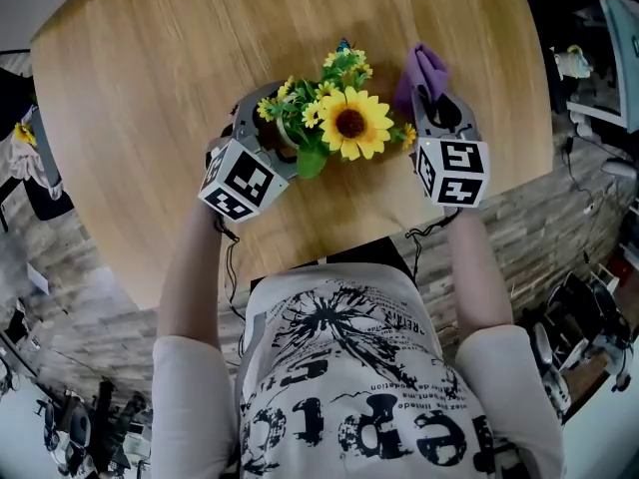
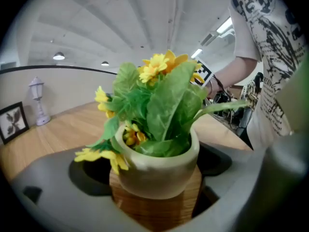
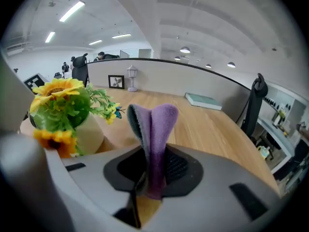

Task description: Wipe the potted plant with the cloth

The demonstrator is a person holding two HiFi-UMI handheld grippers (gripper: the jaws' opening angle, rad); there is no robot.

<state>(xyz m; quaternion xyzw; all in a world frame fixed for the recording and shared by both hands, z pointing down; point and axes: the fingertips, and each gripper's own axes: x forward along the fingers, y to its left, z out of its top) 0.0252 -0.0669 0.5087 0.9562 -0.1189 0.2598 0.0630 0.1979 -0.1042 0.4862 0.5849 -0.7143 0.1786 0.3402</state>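
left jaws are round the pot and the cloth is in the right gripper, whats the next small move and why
Probably close the left gripper on the pale pot. Its jaws stand apart on either side of the pot with gaps showing, so the plant is not yet steadied. The right gripper already pinches the purple cloth, apart from the flowers.

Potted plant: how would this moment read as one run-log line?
left tool: open, pot between jaws | right tool: shut on cloth | cloth: not touching plant | pot: on table
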